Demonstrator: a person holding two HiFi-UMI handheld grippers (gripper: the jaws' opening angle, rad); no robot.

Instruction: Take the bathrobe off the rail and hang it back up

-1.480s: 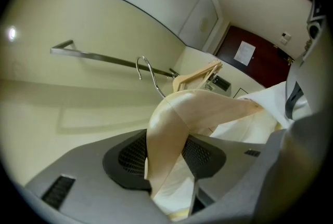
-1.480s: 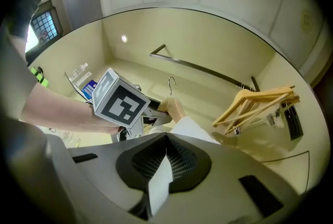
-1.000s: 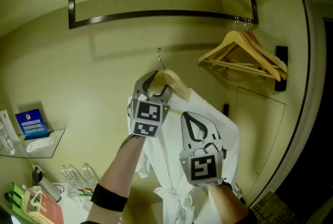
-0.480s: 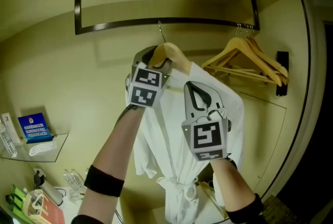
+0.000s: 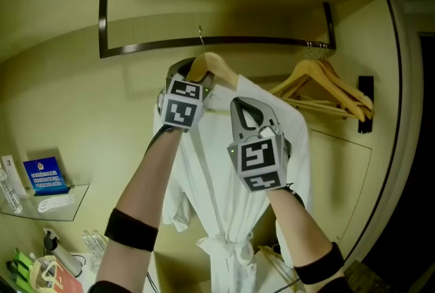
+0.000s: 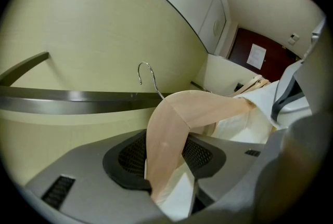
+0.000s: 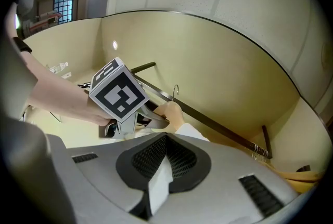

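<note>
Left gripper (image 6: 167, 168) clamped on pale wooden hanger (image 5: 217, 67) carrying white cloth bathrobe (image 5: 224, 207); right gripper (image 7: 157, 179) just beside it, pinching bathrobe fabric; wire hook (image 6: 147, 75) near dark metal rail (image 5: 272, 41).

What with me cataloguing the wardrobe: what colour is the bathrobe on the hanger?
The bathrobe is plain white, clearest in the head view.

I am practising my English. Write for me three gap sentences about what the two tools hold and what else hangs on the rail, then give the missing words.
1. The left tool grips a light wooden ____ with a metal hook.
2. The right tool is shut on the ____ cloth bathrobe.
3. In the head view, the spare wooden hangers hang at the ____ end of the dark metal rail.

Missing words: hanger; white; right.
</note>
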